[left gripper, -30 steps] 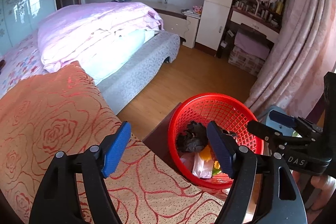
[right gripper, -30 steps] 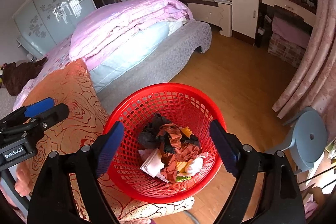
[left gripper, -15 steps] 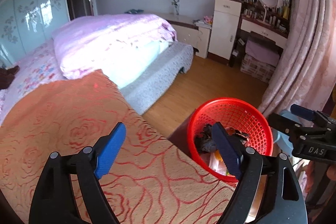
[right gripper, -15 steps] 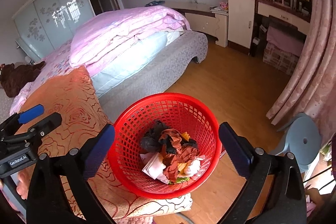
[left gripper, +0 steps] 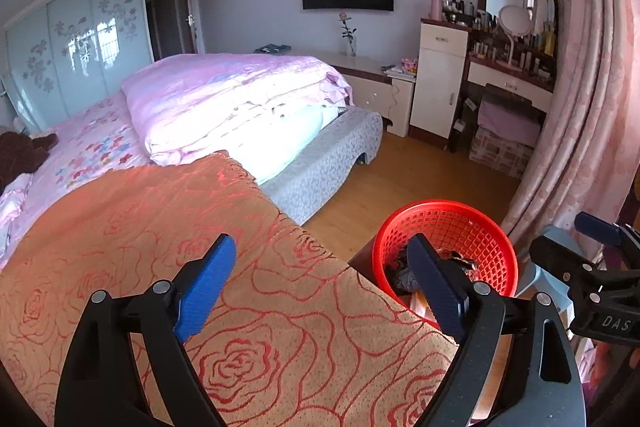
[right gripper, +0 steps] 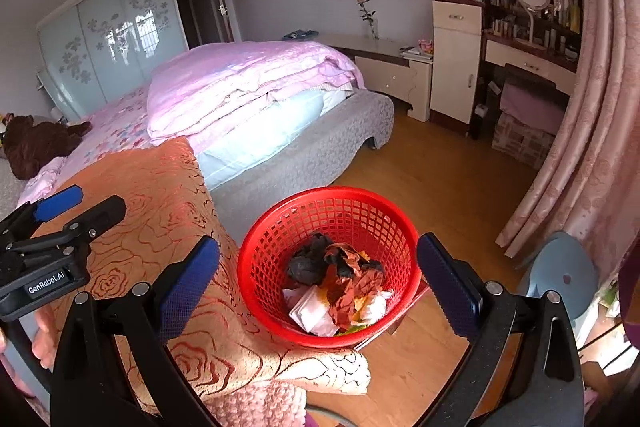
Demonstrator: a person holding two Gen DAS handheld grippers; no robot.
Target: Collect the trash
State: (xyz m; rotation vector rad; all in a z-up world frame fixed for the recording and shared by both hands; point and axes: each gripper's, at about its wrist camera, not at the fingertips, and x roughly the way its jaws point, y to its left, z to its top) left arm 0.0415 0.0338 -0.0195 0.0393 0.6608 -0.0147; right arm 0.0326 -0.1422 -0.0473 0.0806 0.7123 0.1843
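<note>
Red plastic mesh basket (right gripper: 276,247), round, upright, beside my rose-patterned blanket. Inside: crumpled trash (right gripper: 340,287) heaped at the bottom: black wad, rust-brown wrapper, white tissues, something yellow, possibly peel. Nothing of it between my fingers.

The basket (right gripper: 330,267) stands at the foot-side corner of the patterned blanket (right gripper: 160,227), with crumpled trash (right gripper: 340,283) lying in it. A stool (right gripper: 560,275) stands to its right, near the curtain (right gripper: 592,147). Behind them lies the bed (right gripper: 248,99), and the dresser (right gripper: 456,59) stands against the far wall.
</note>
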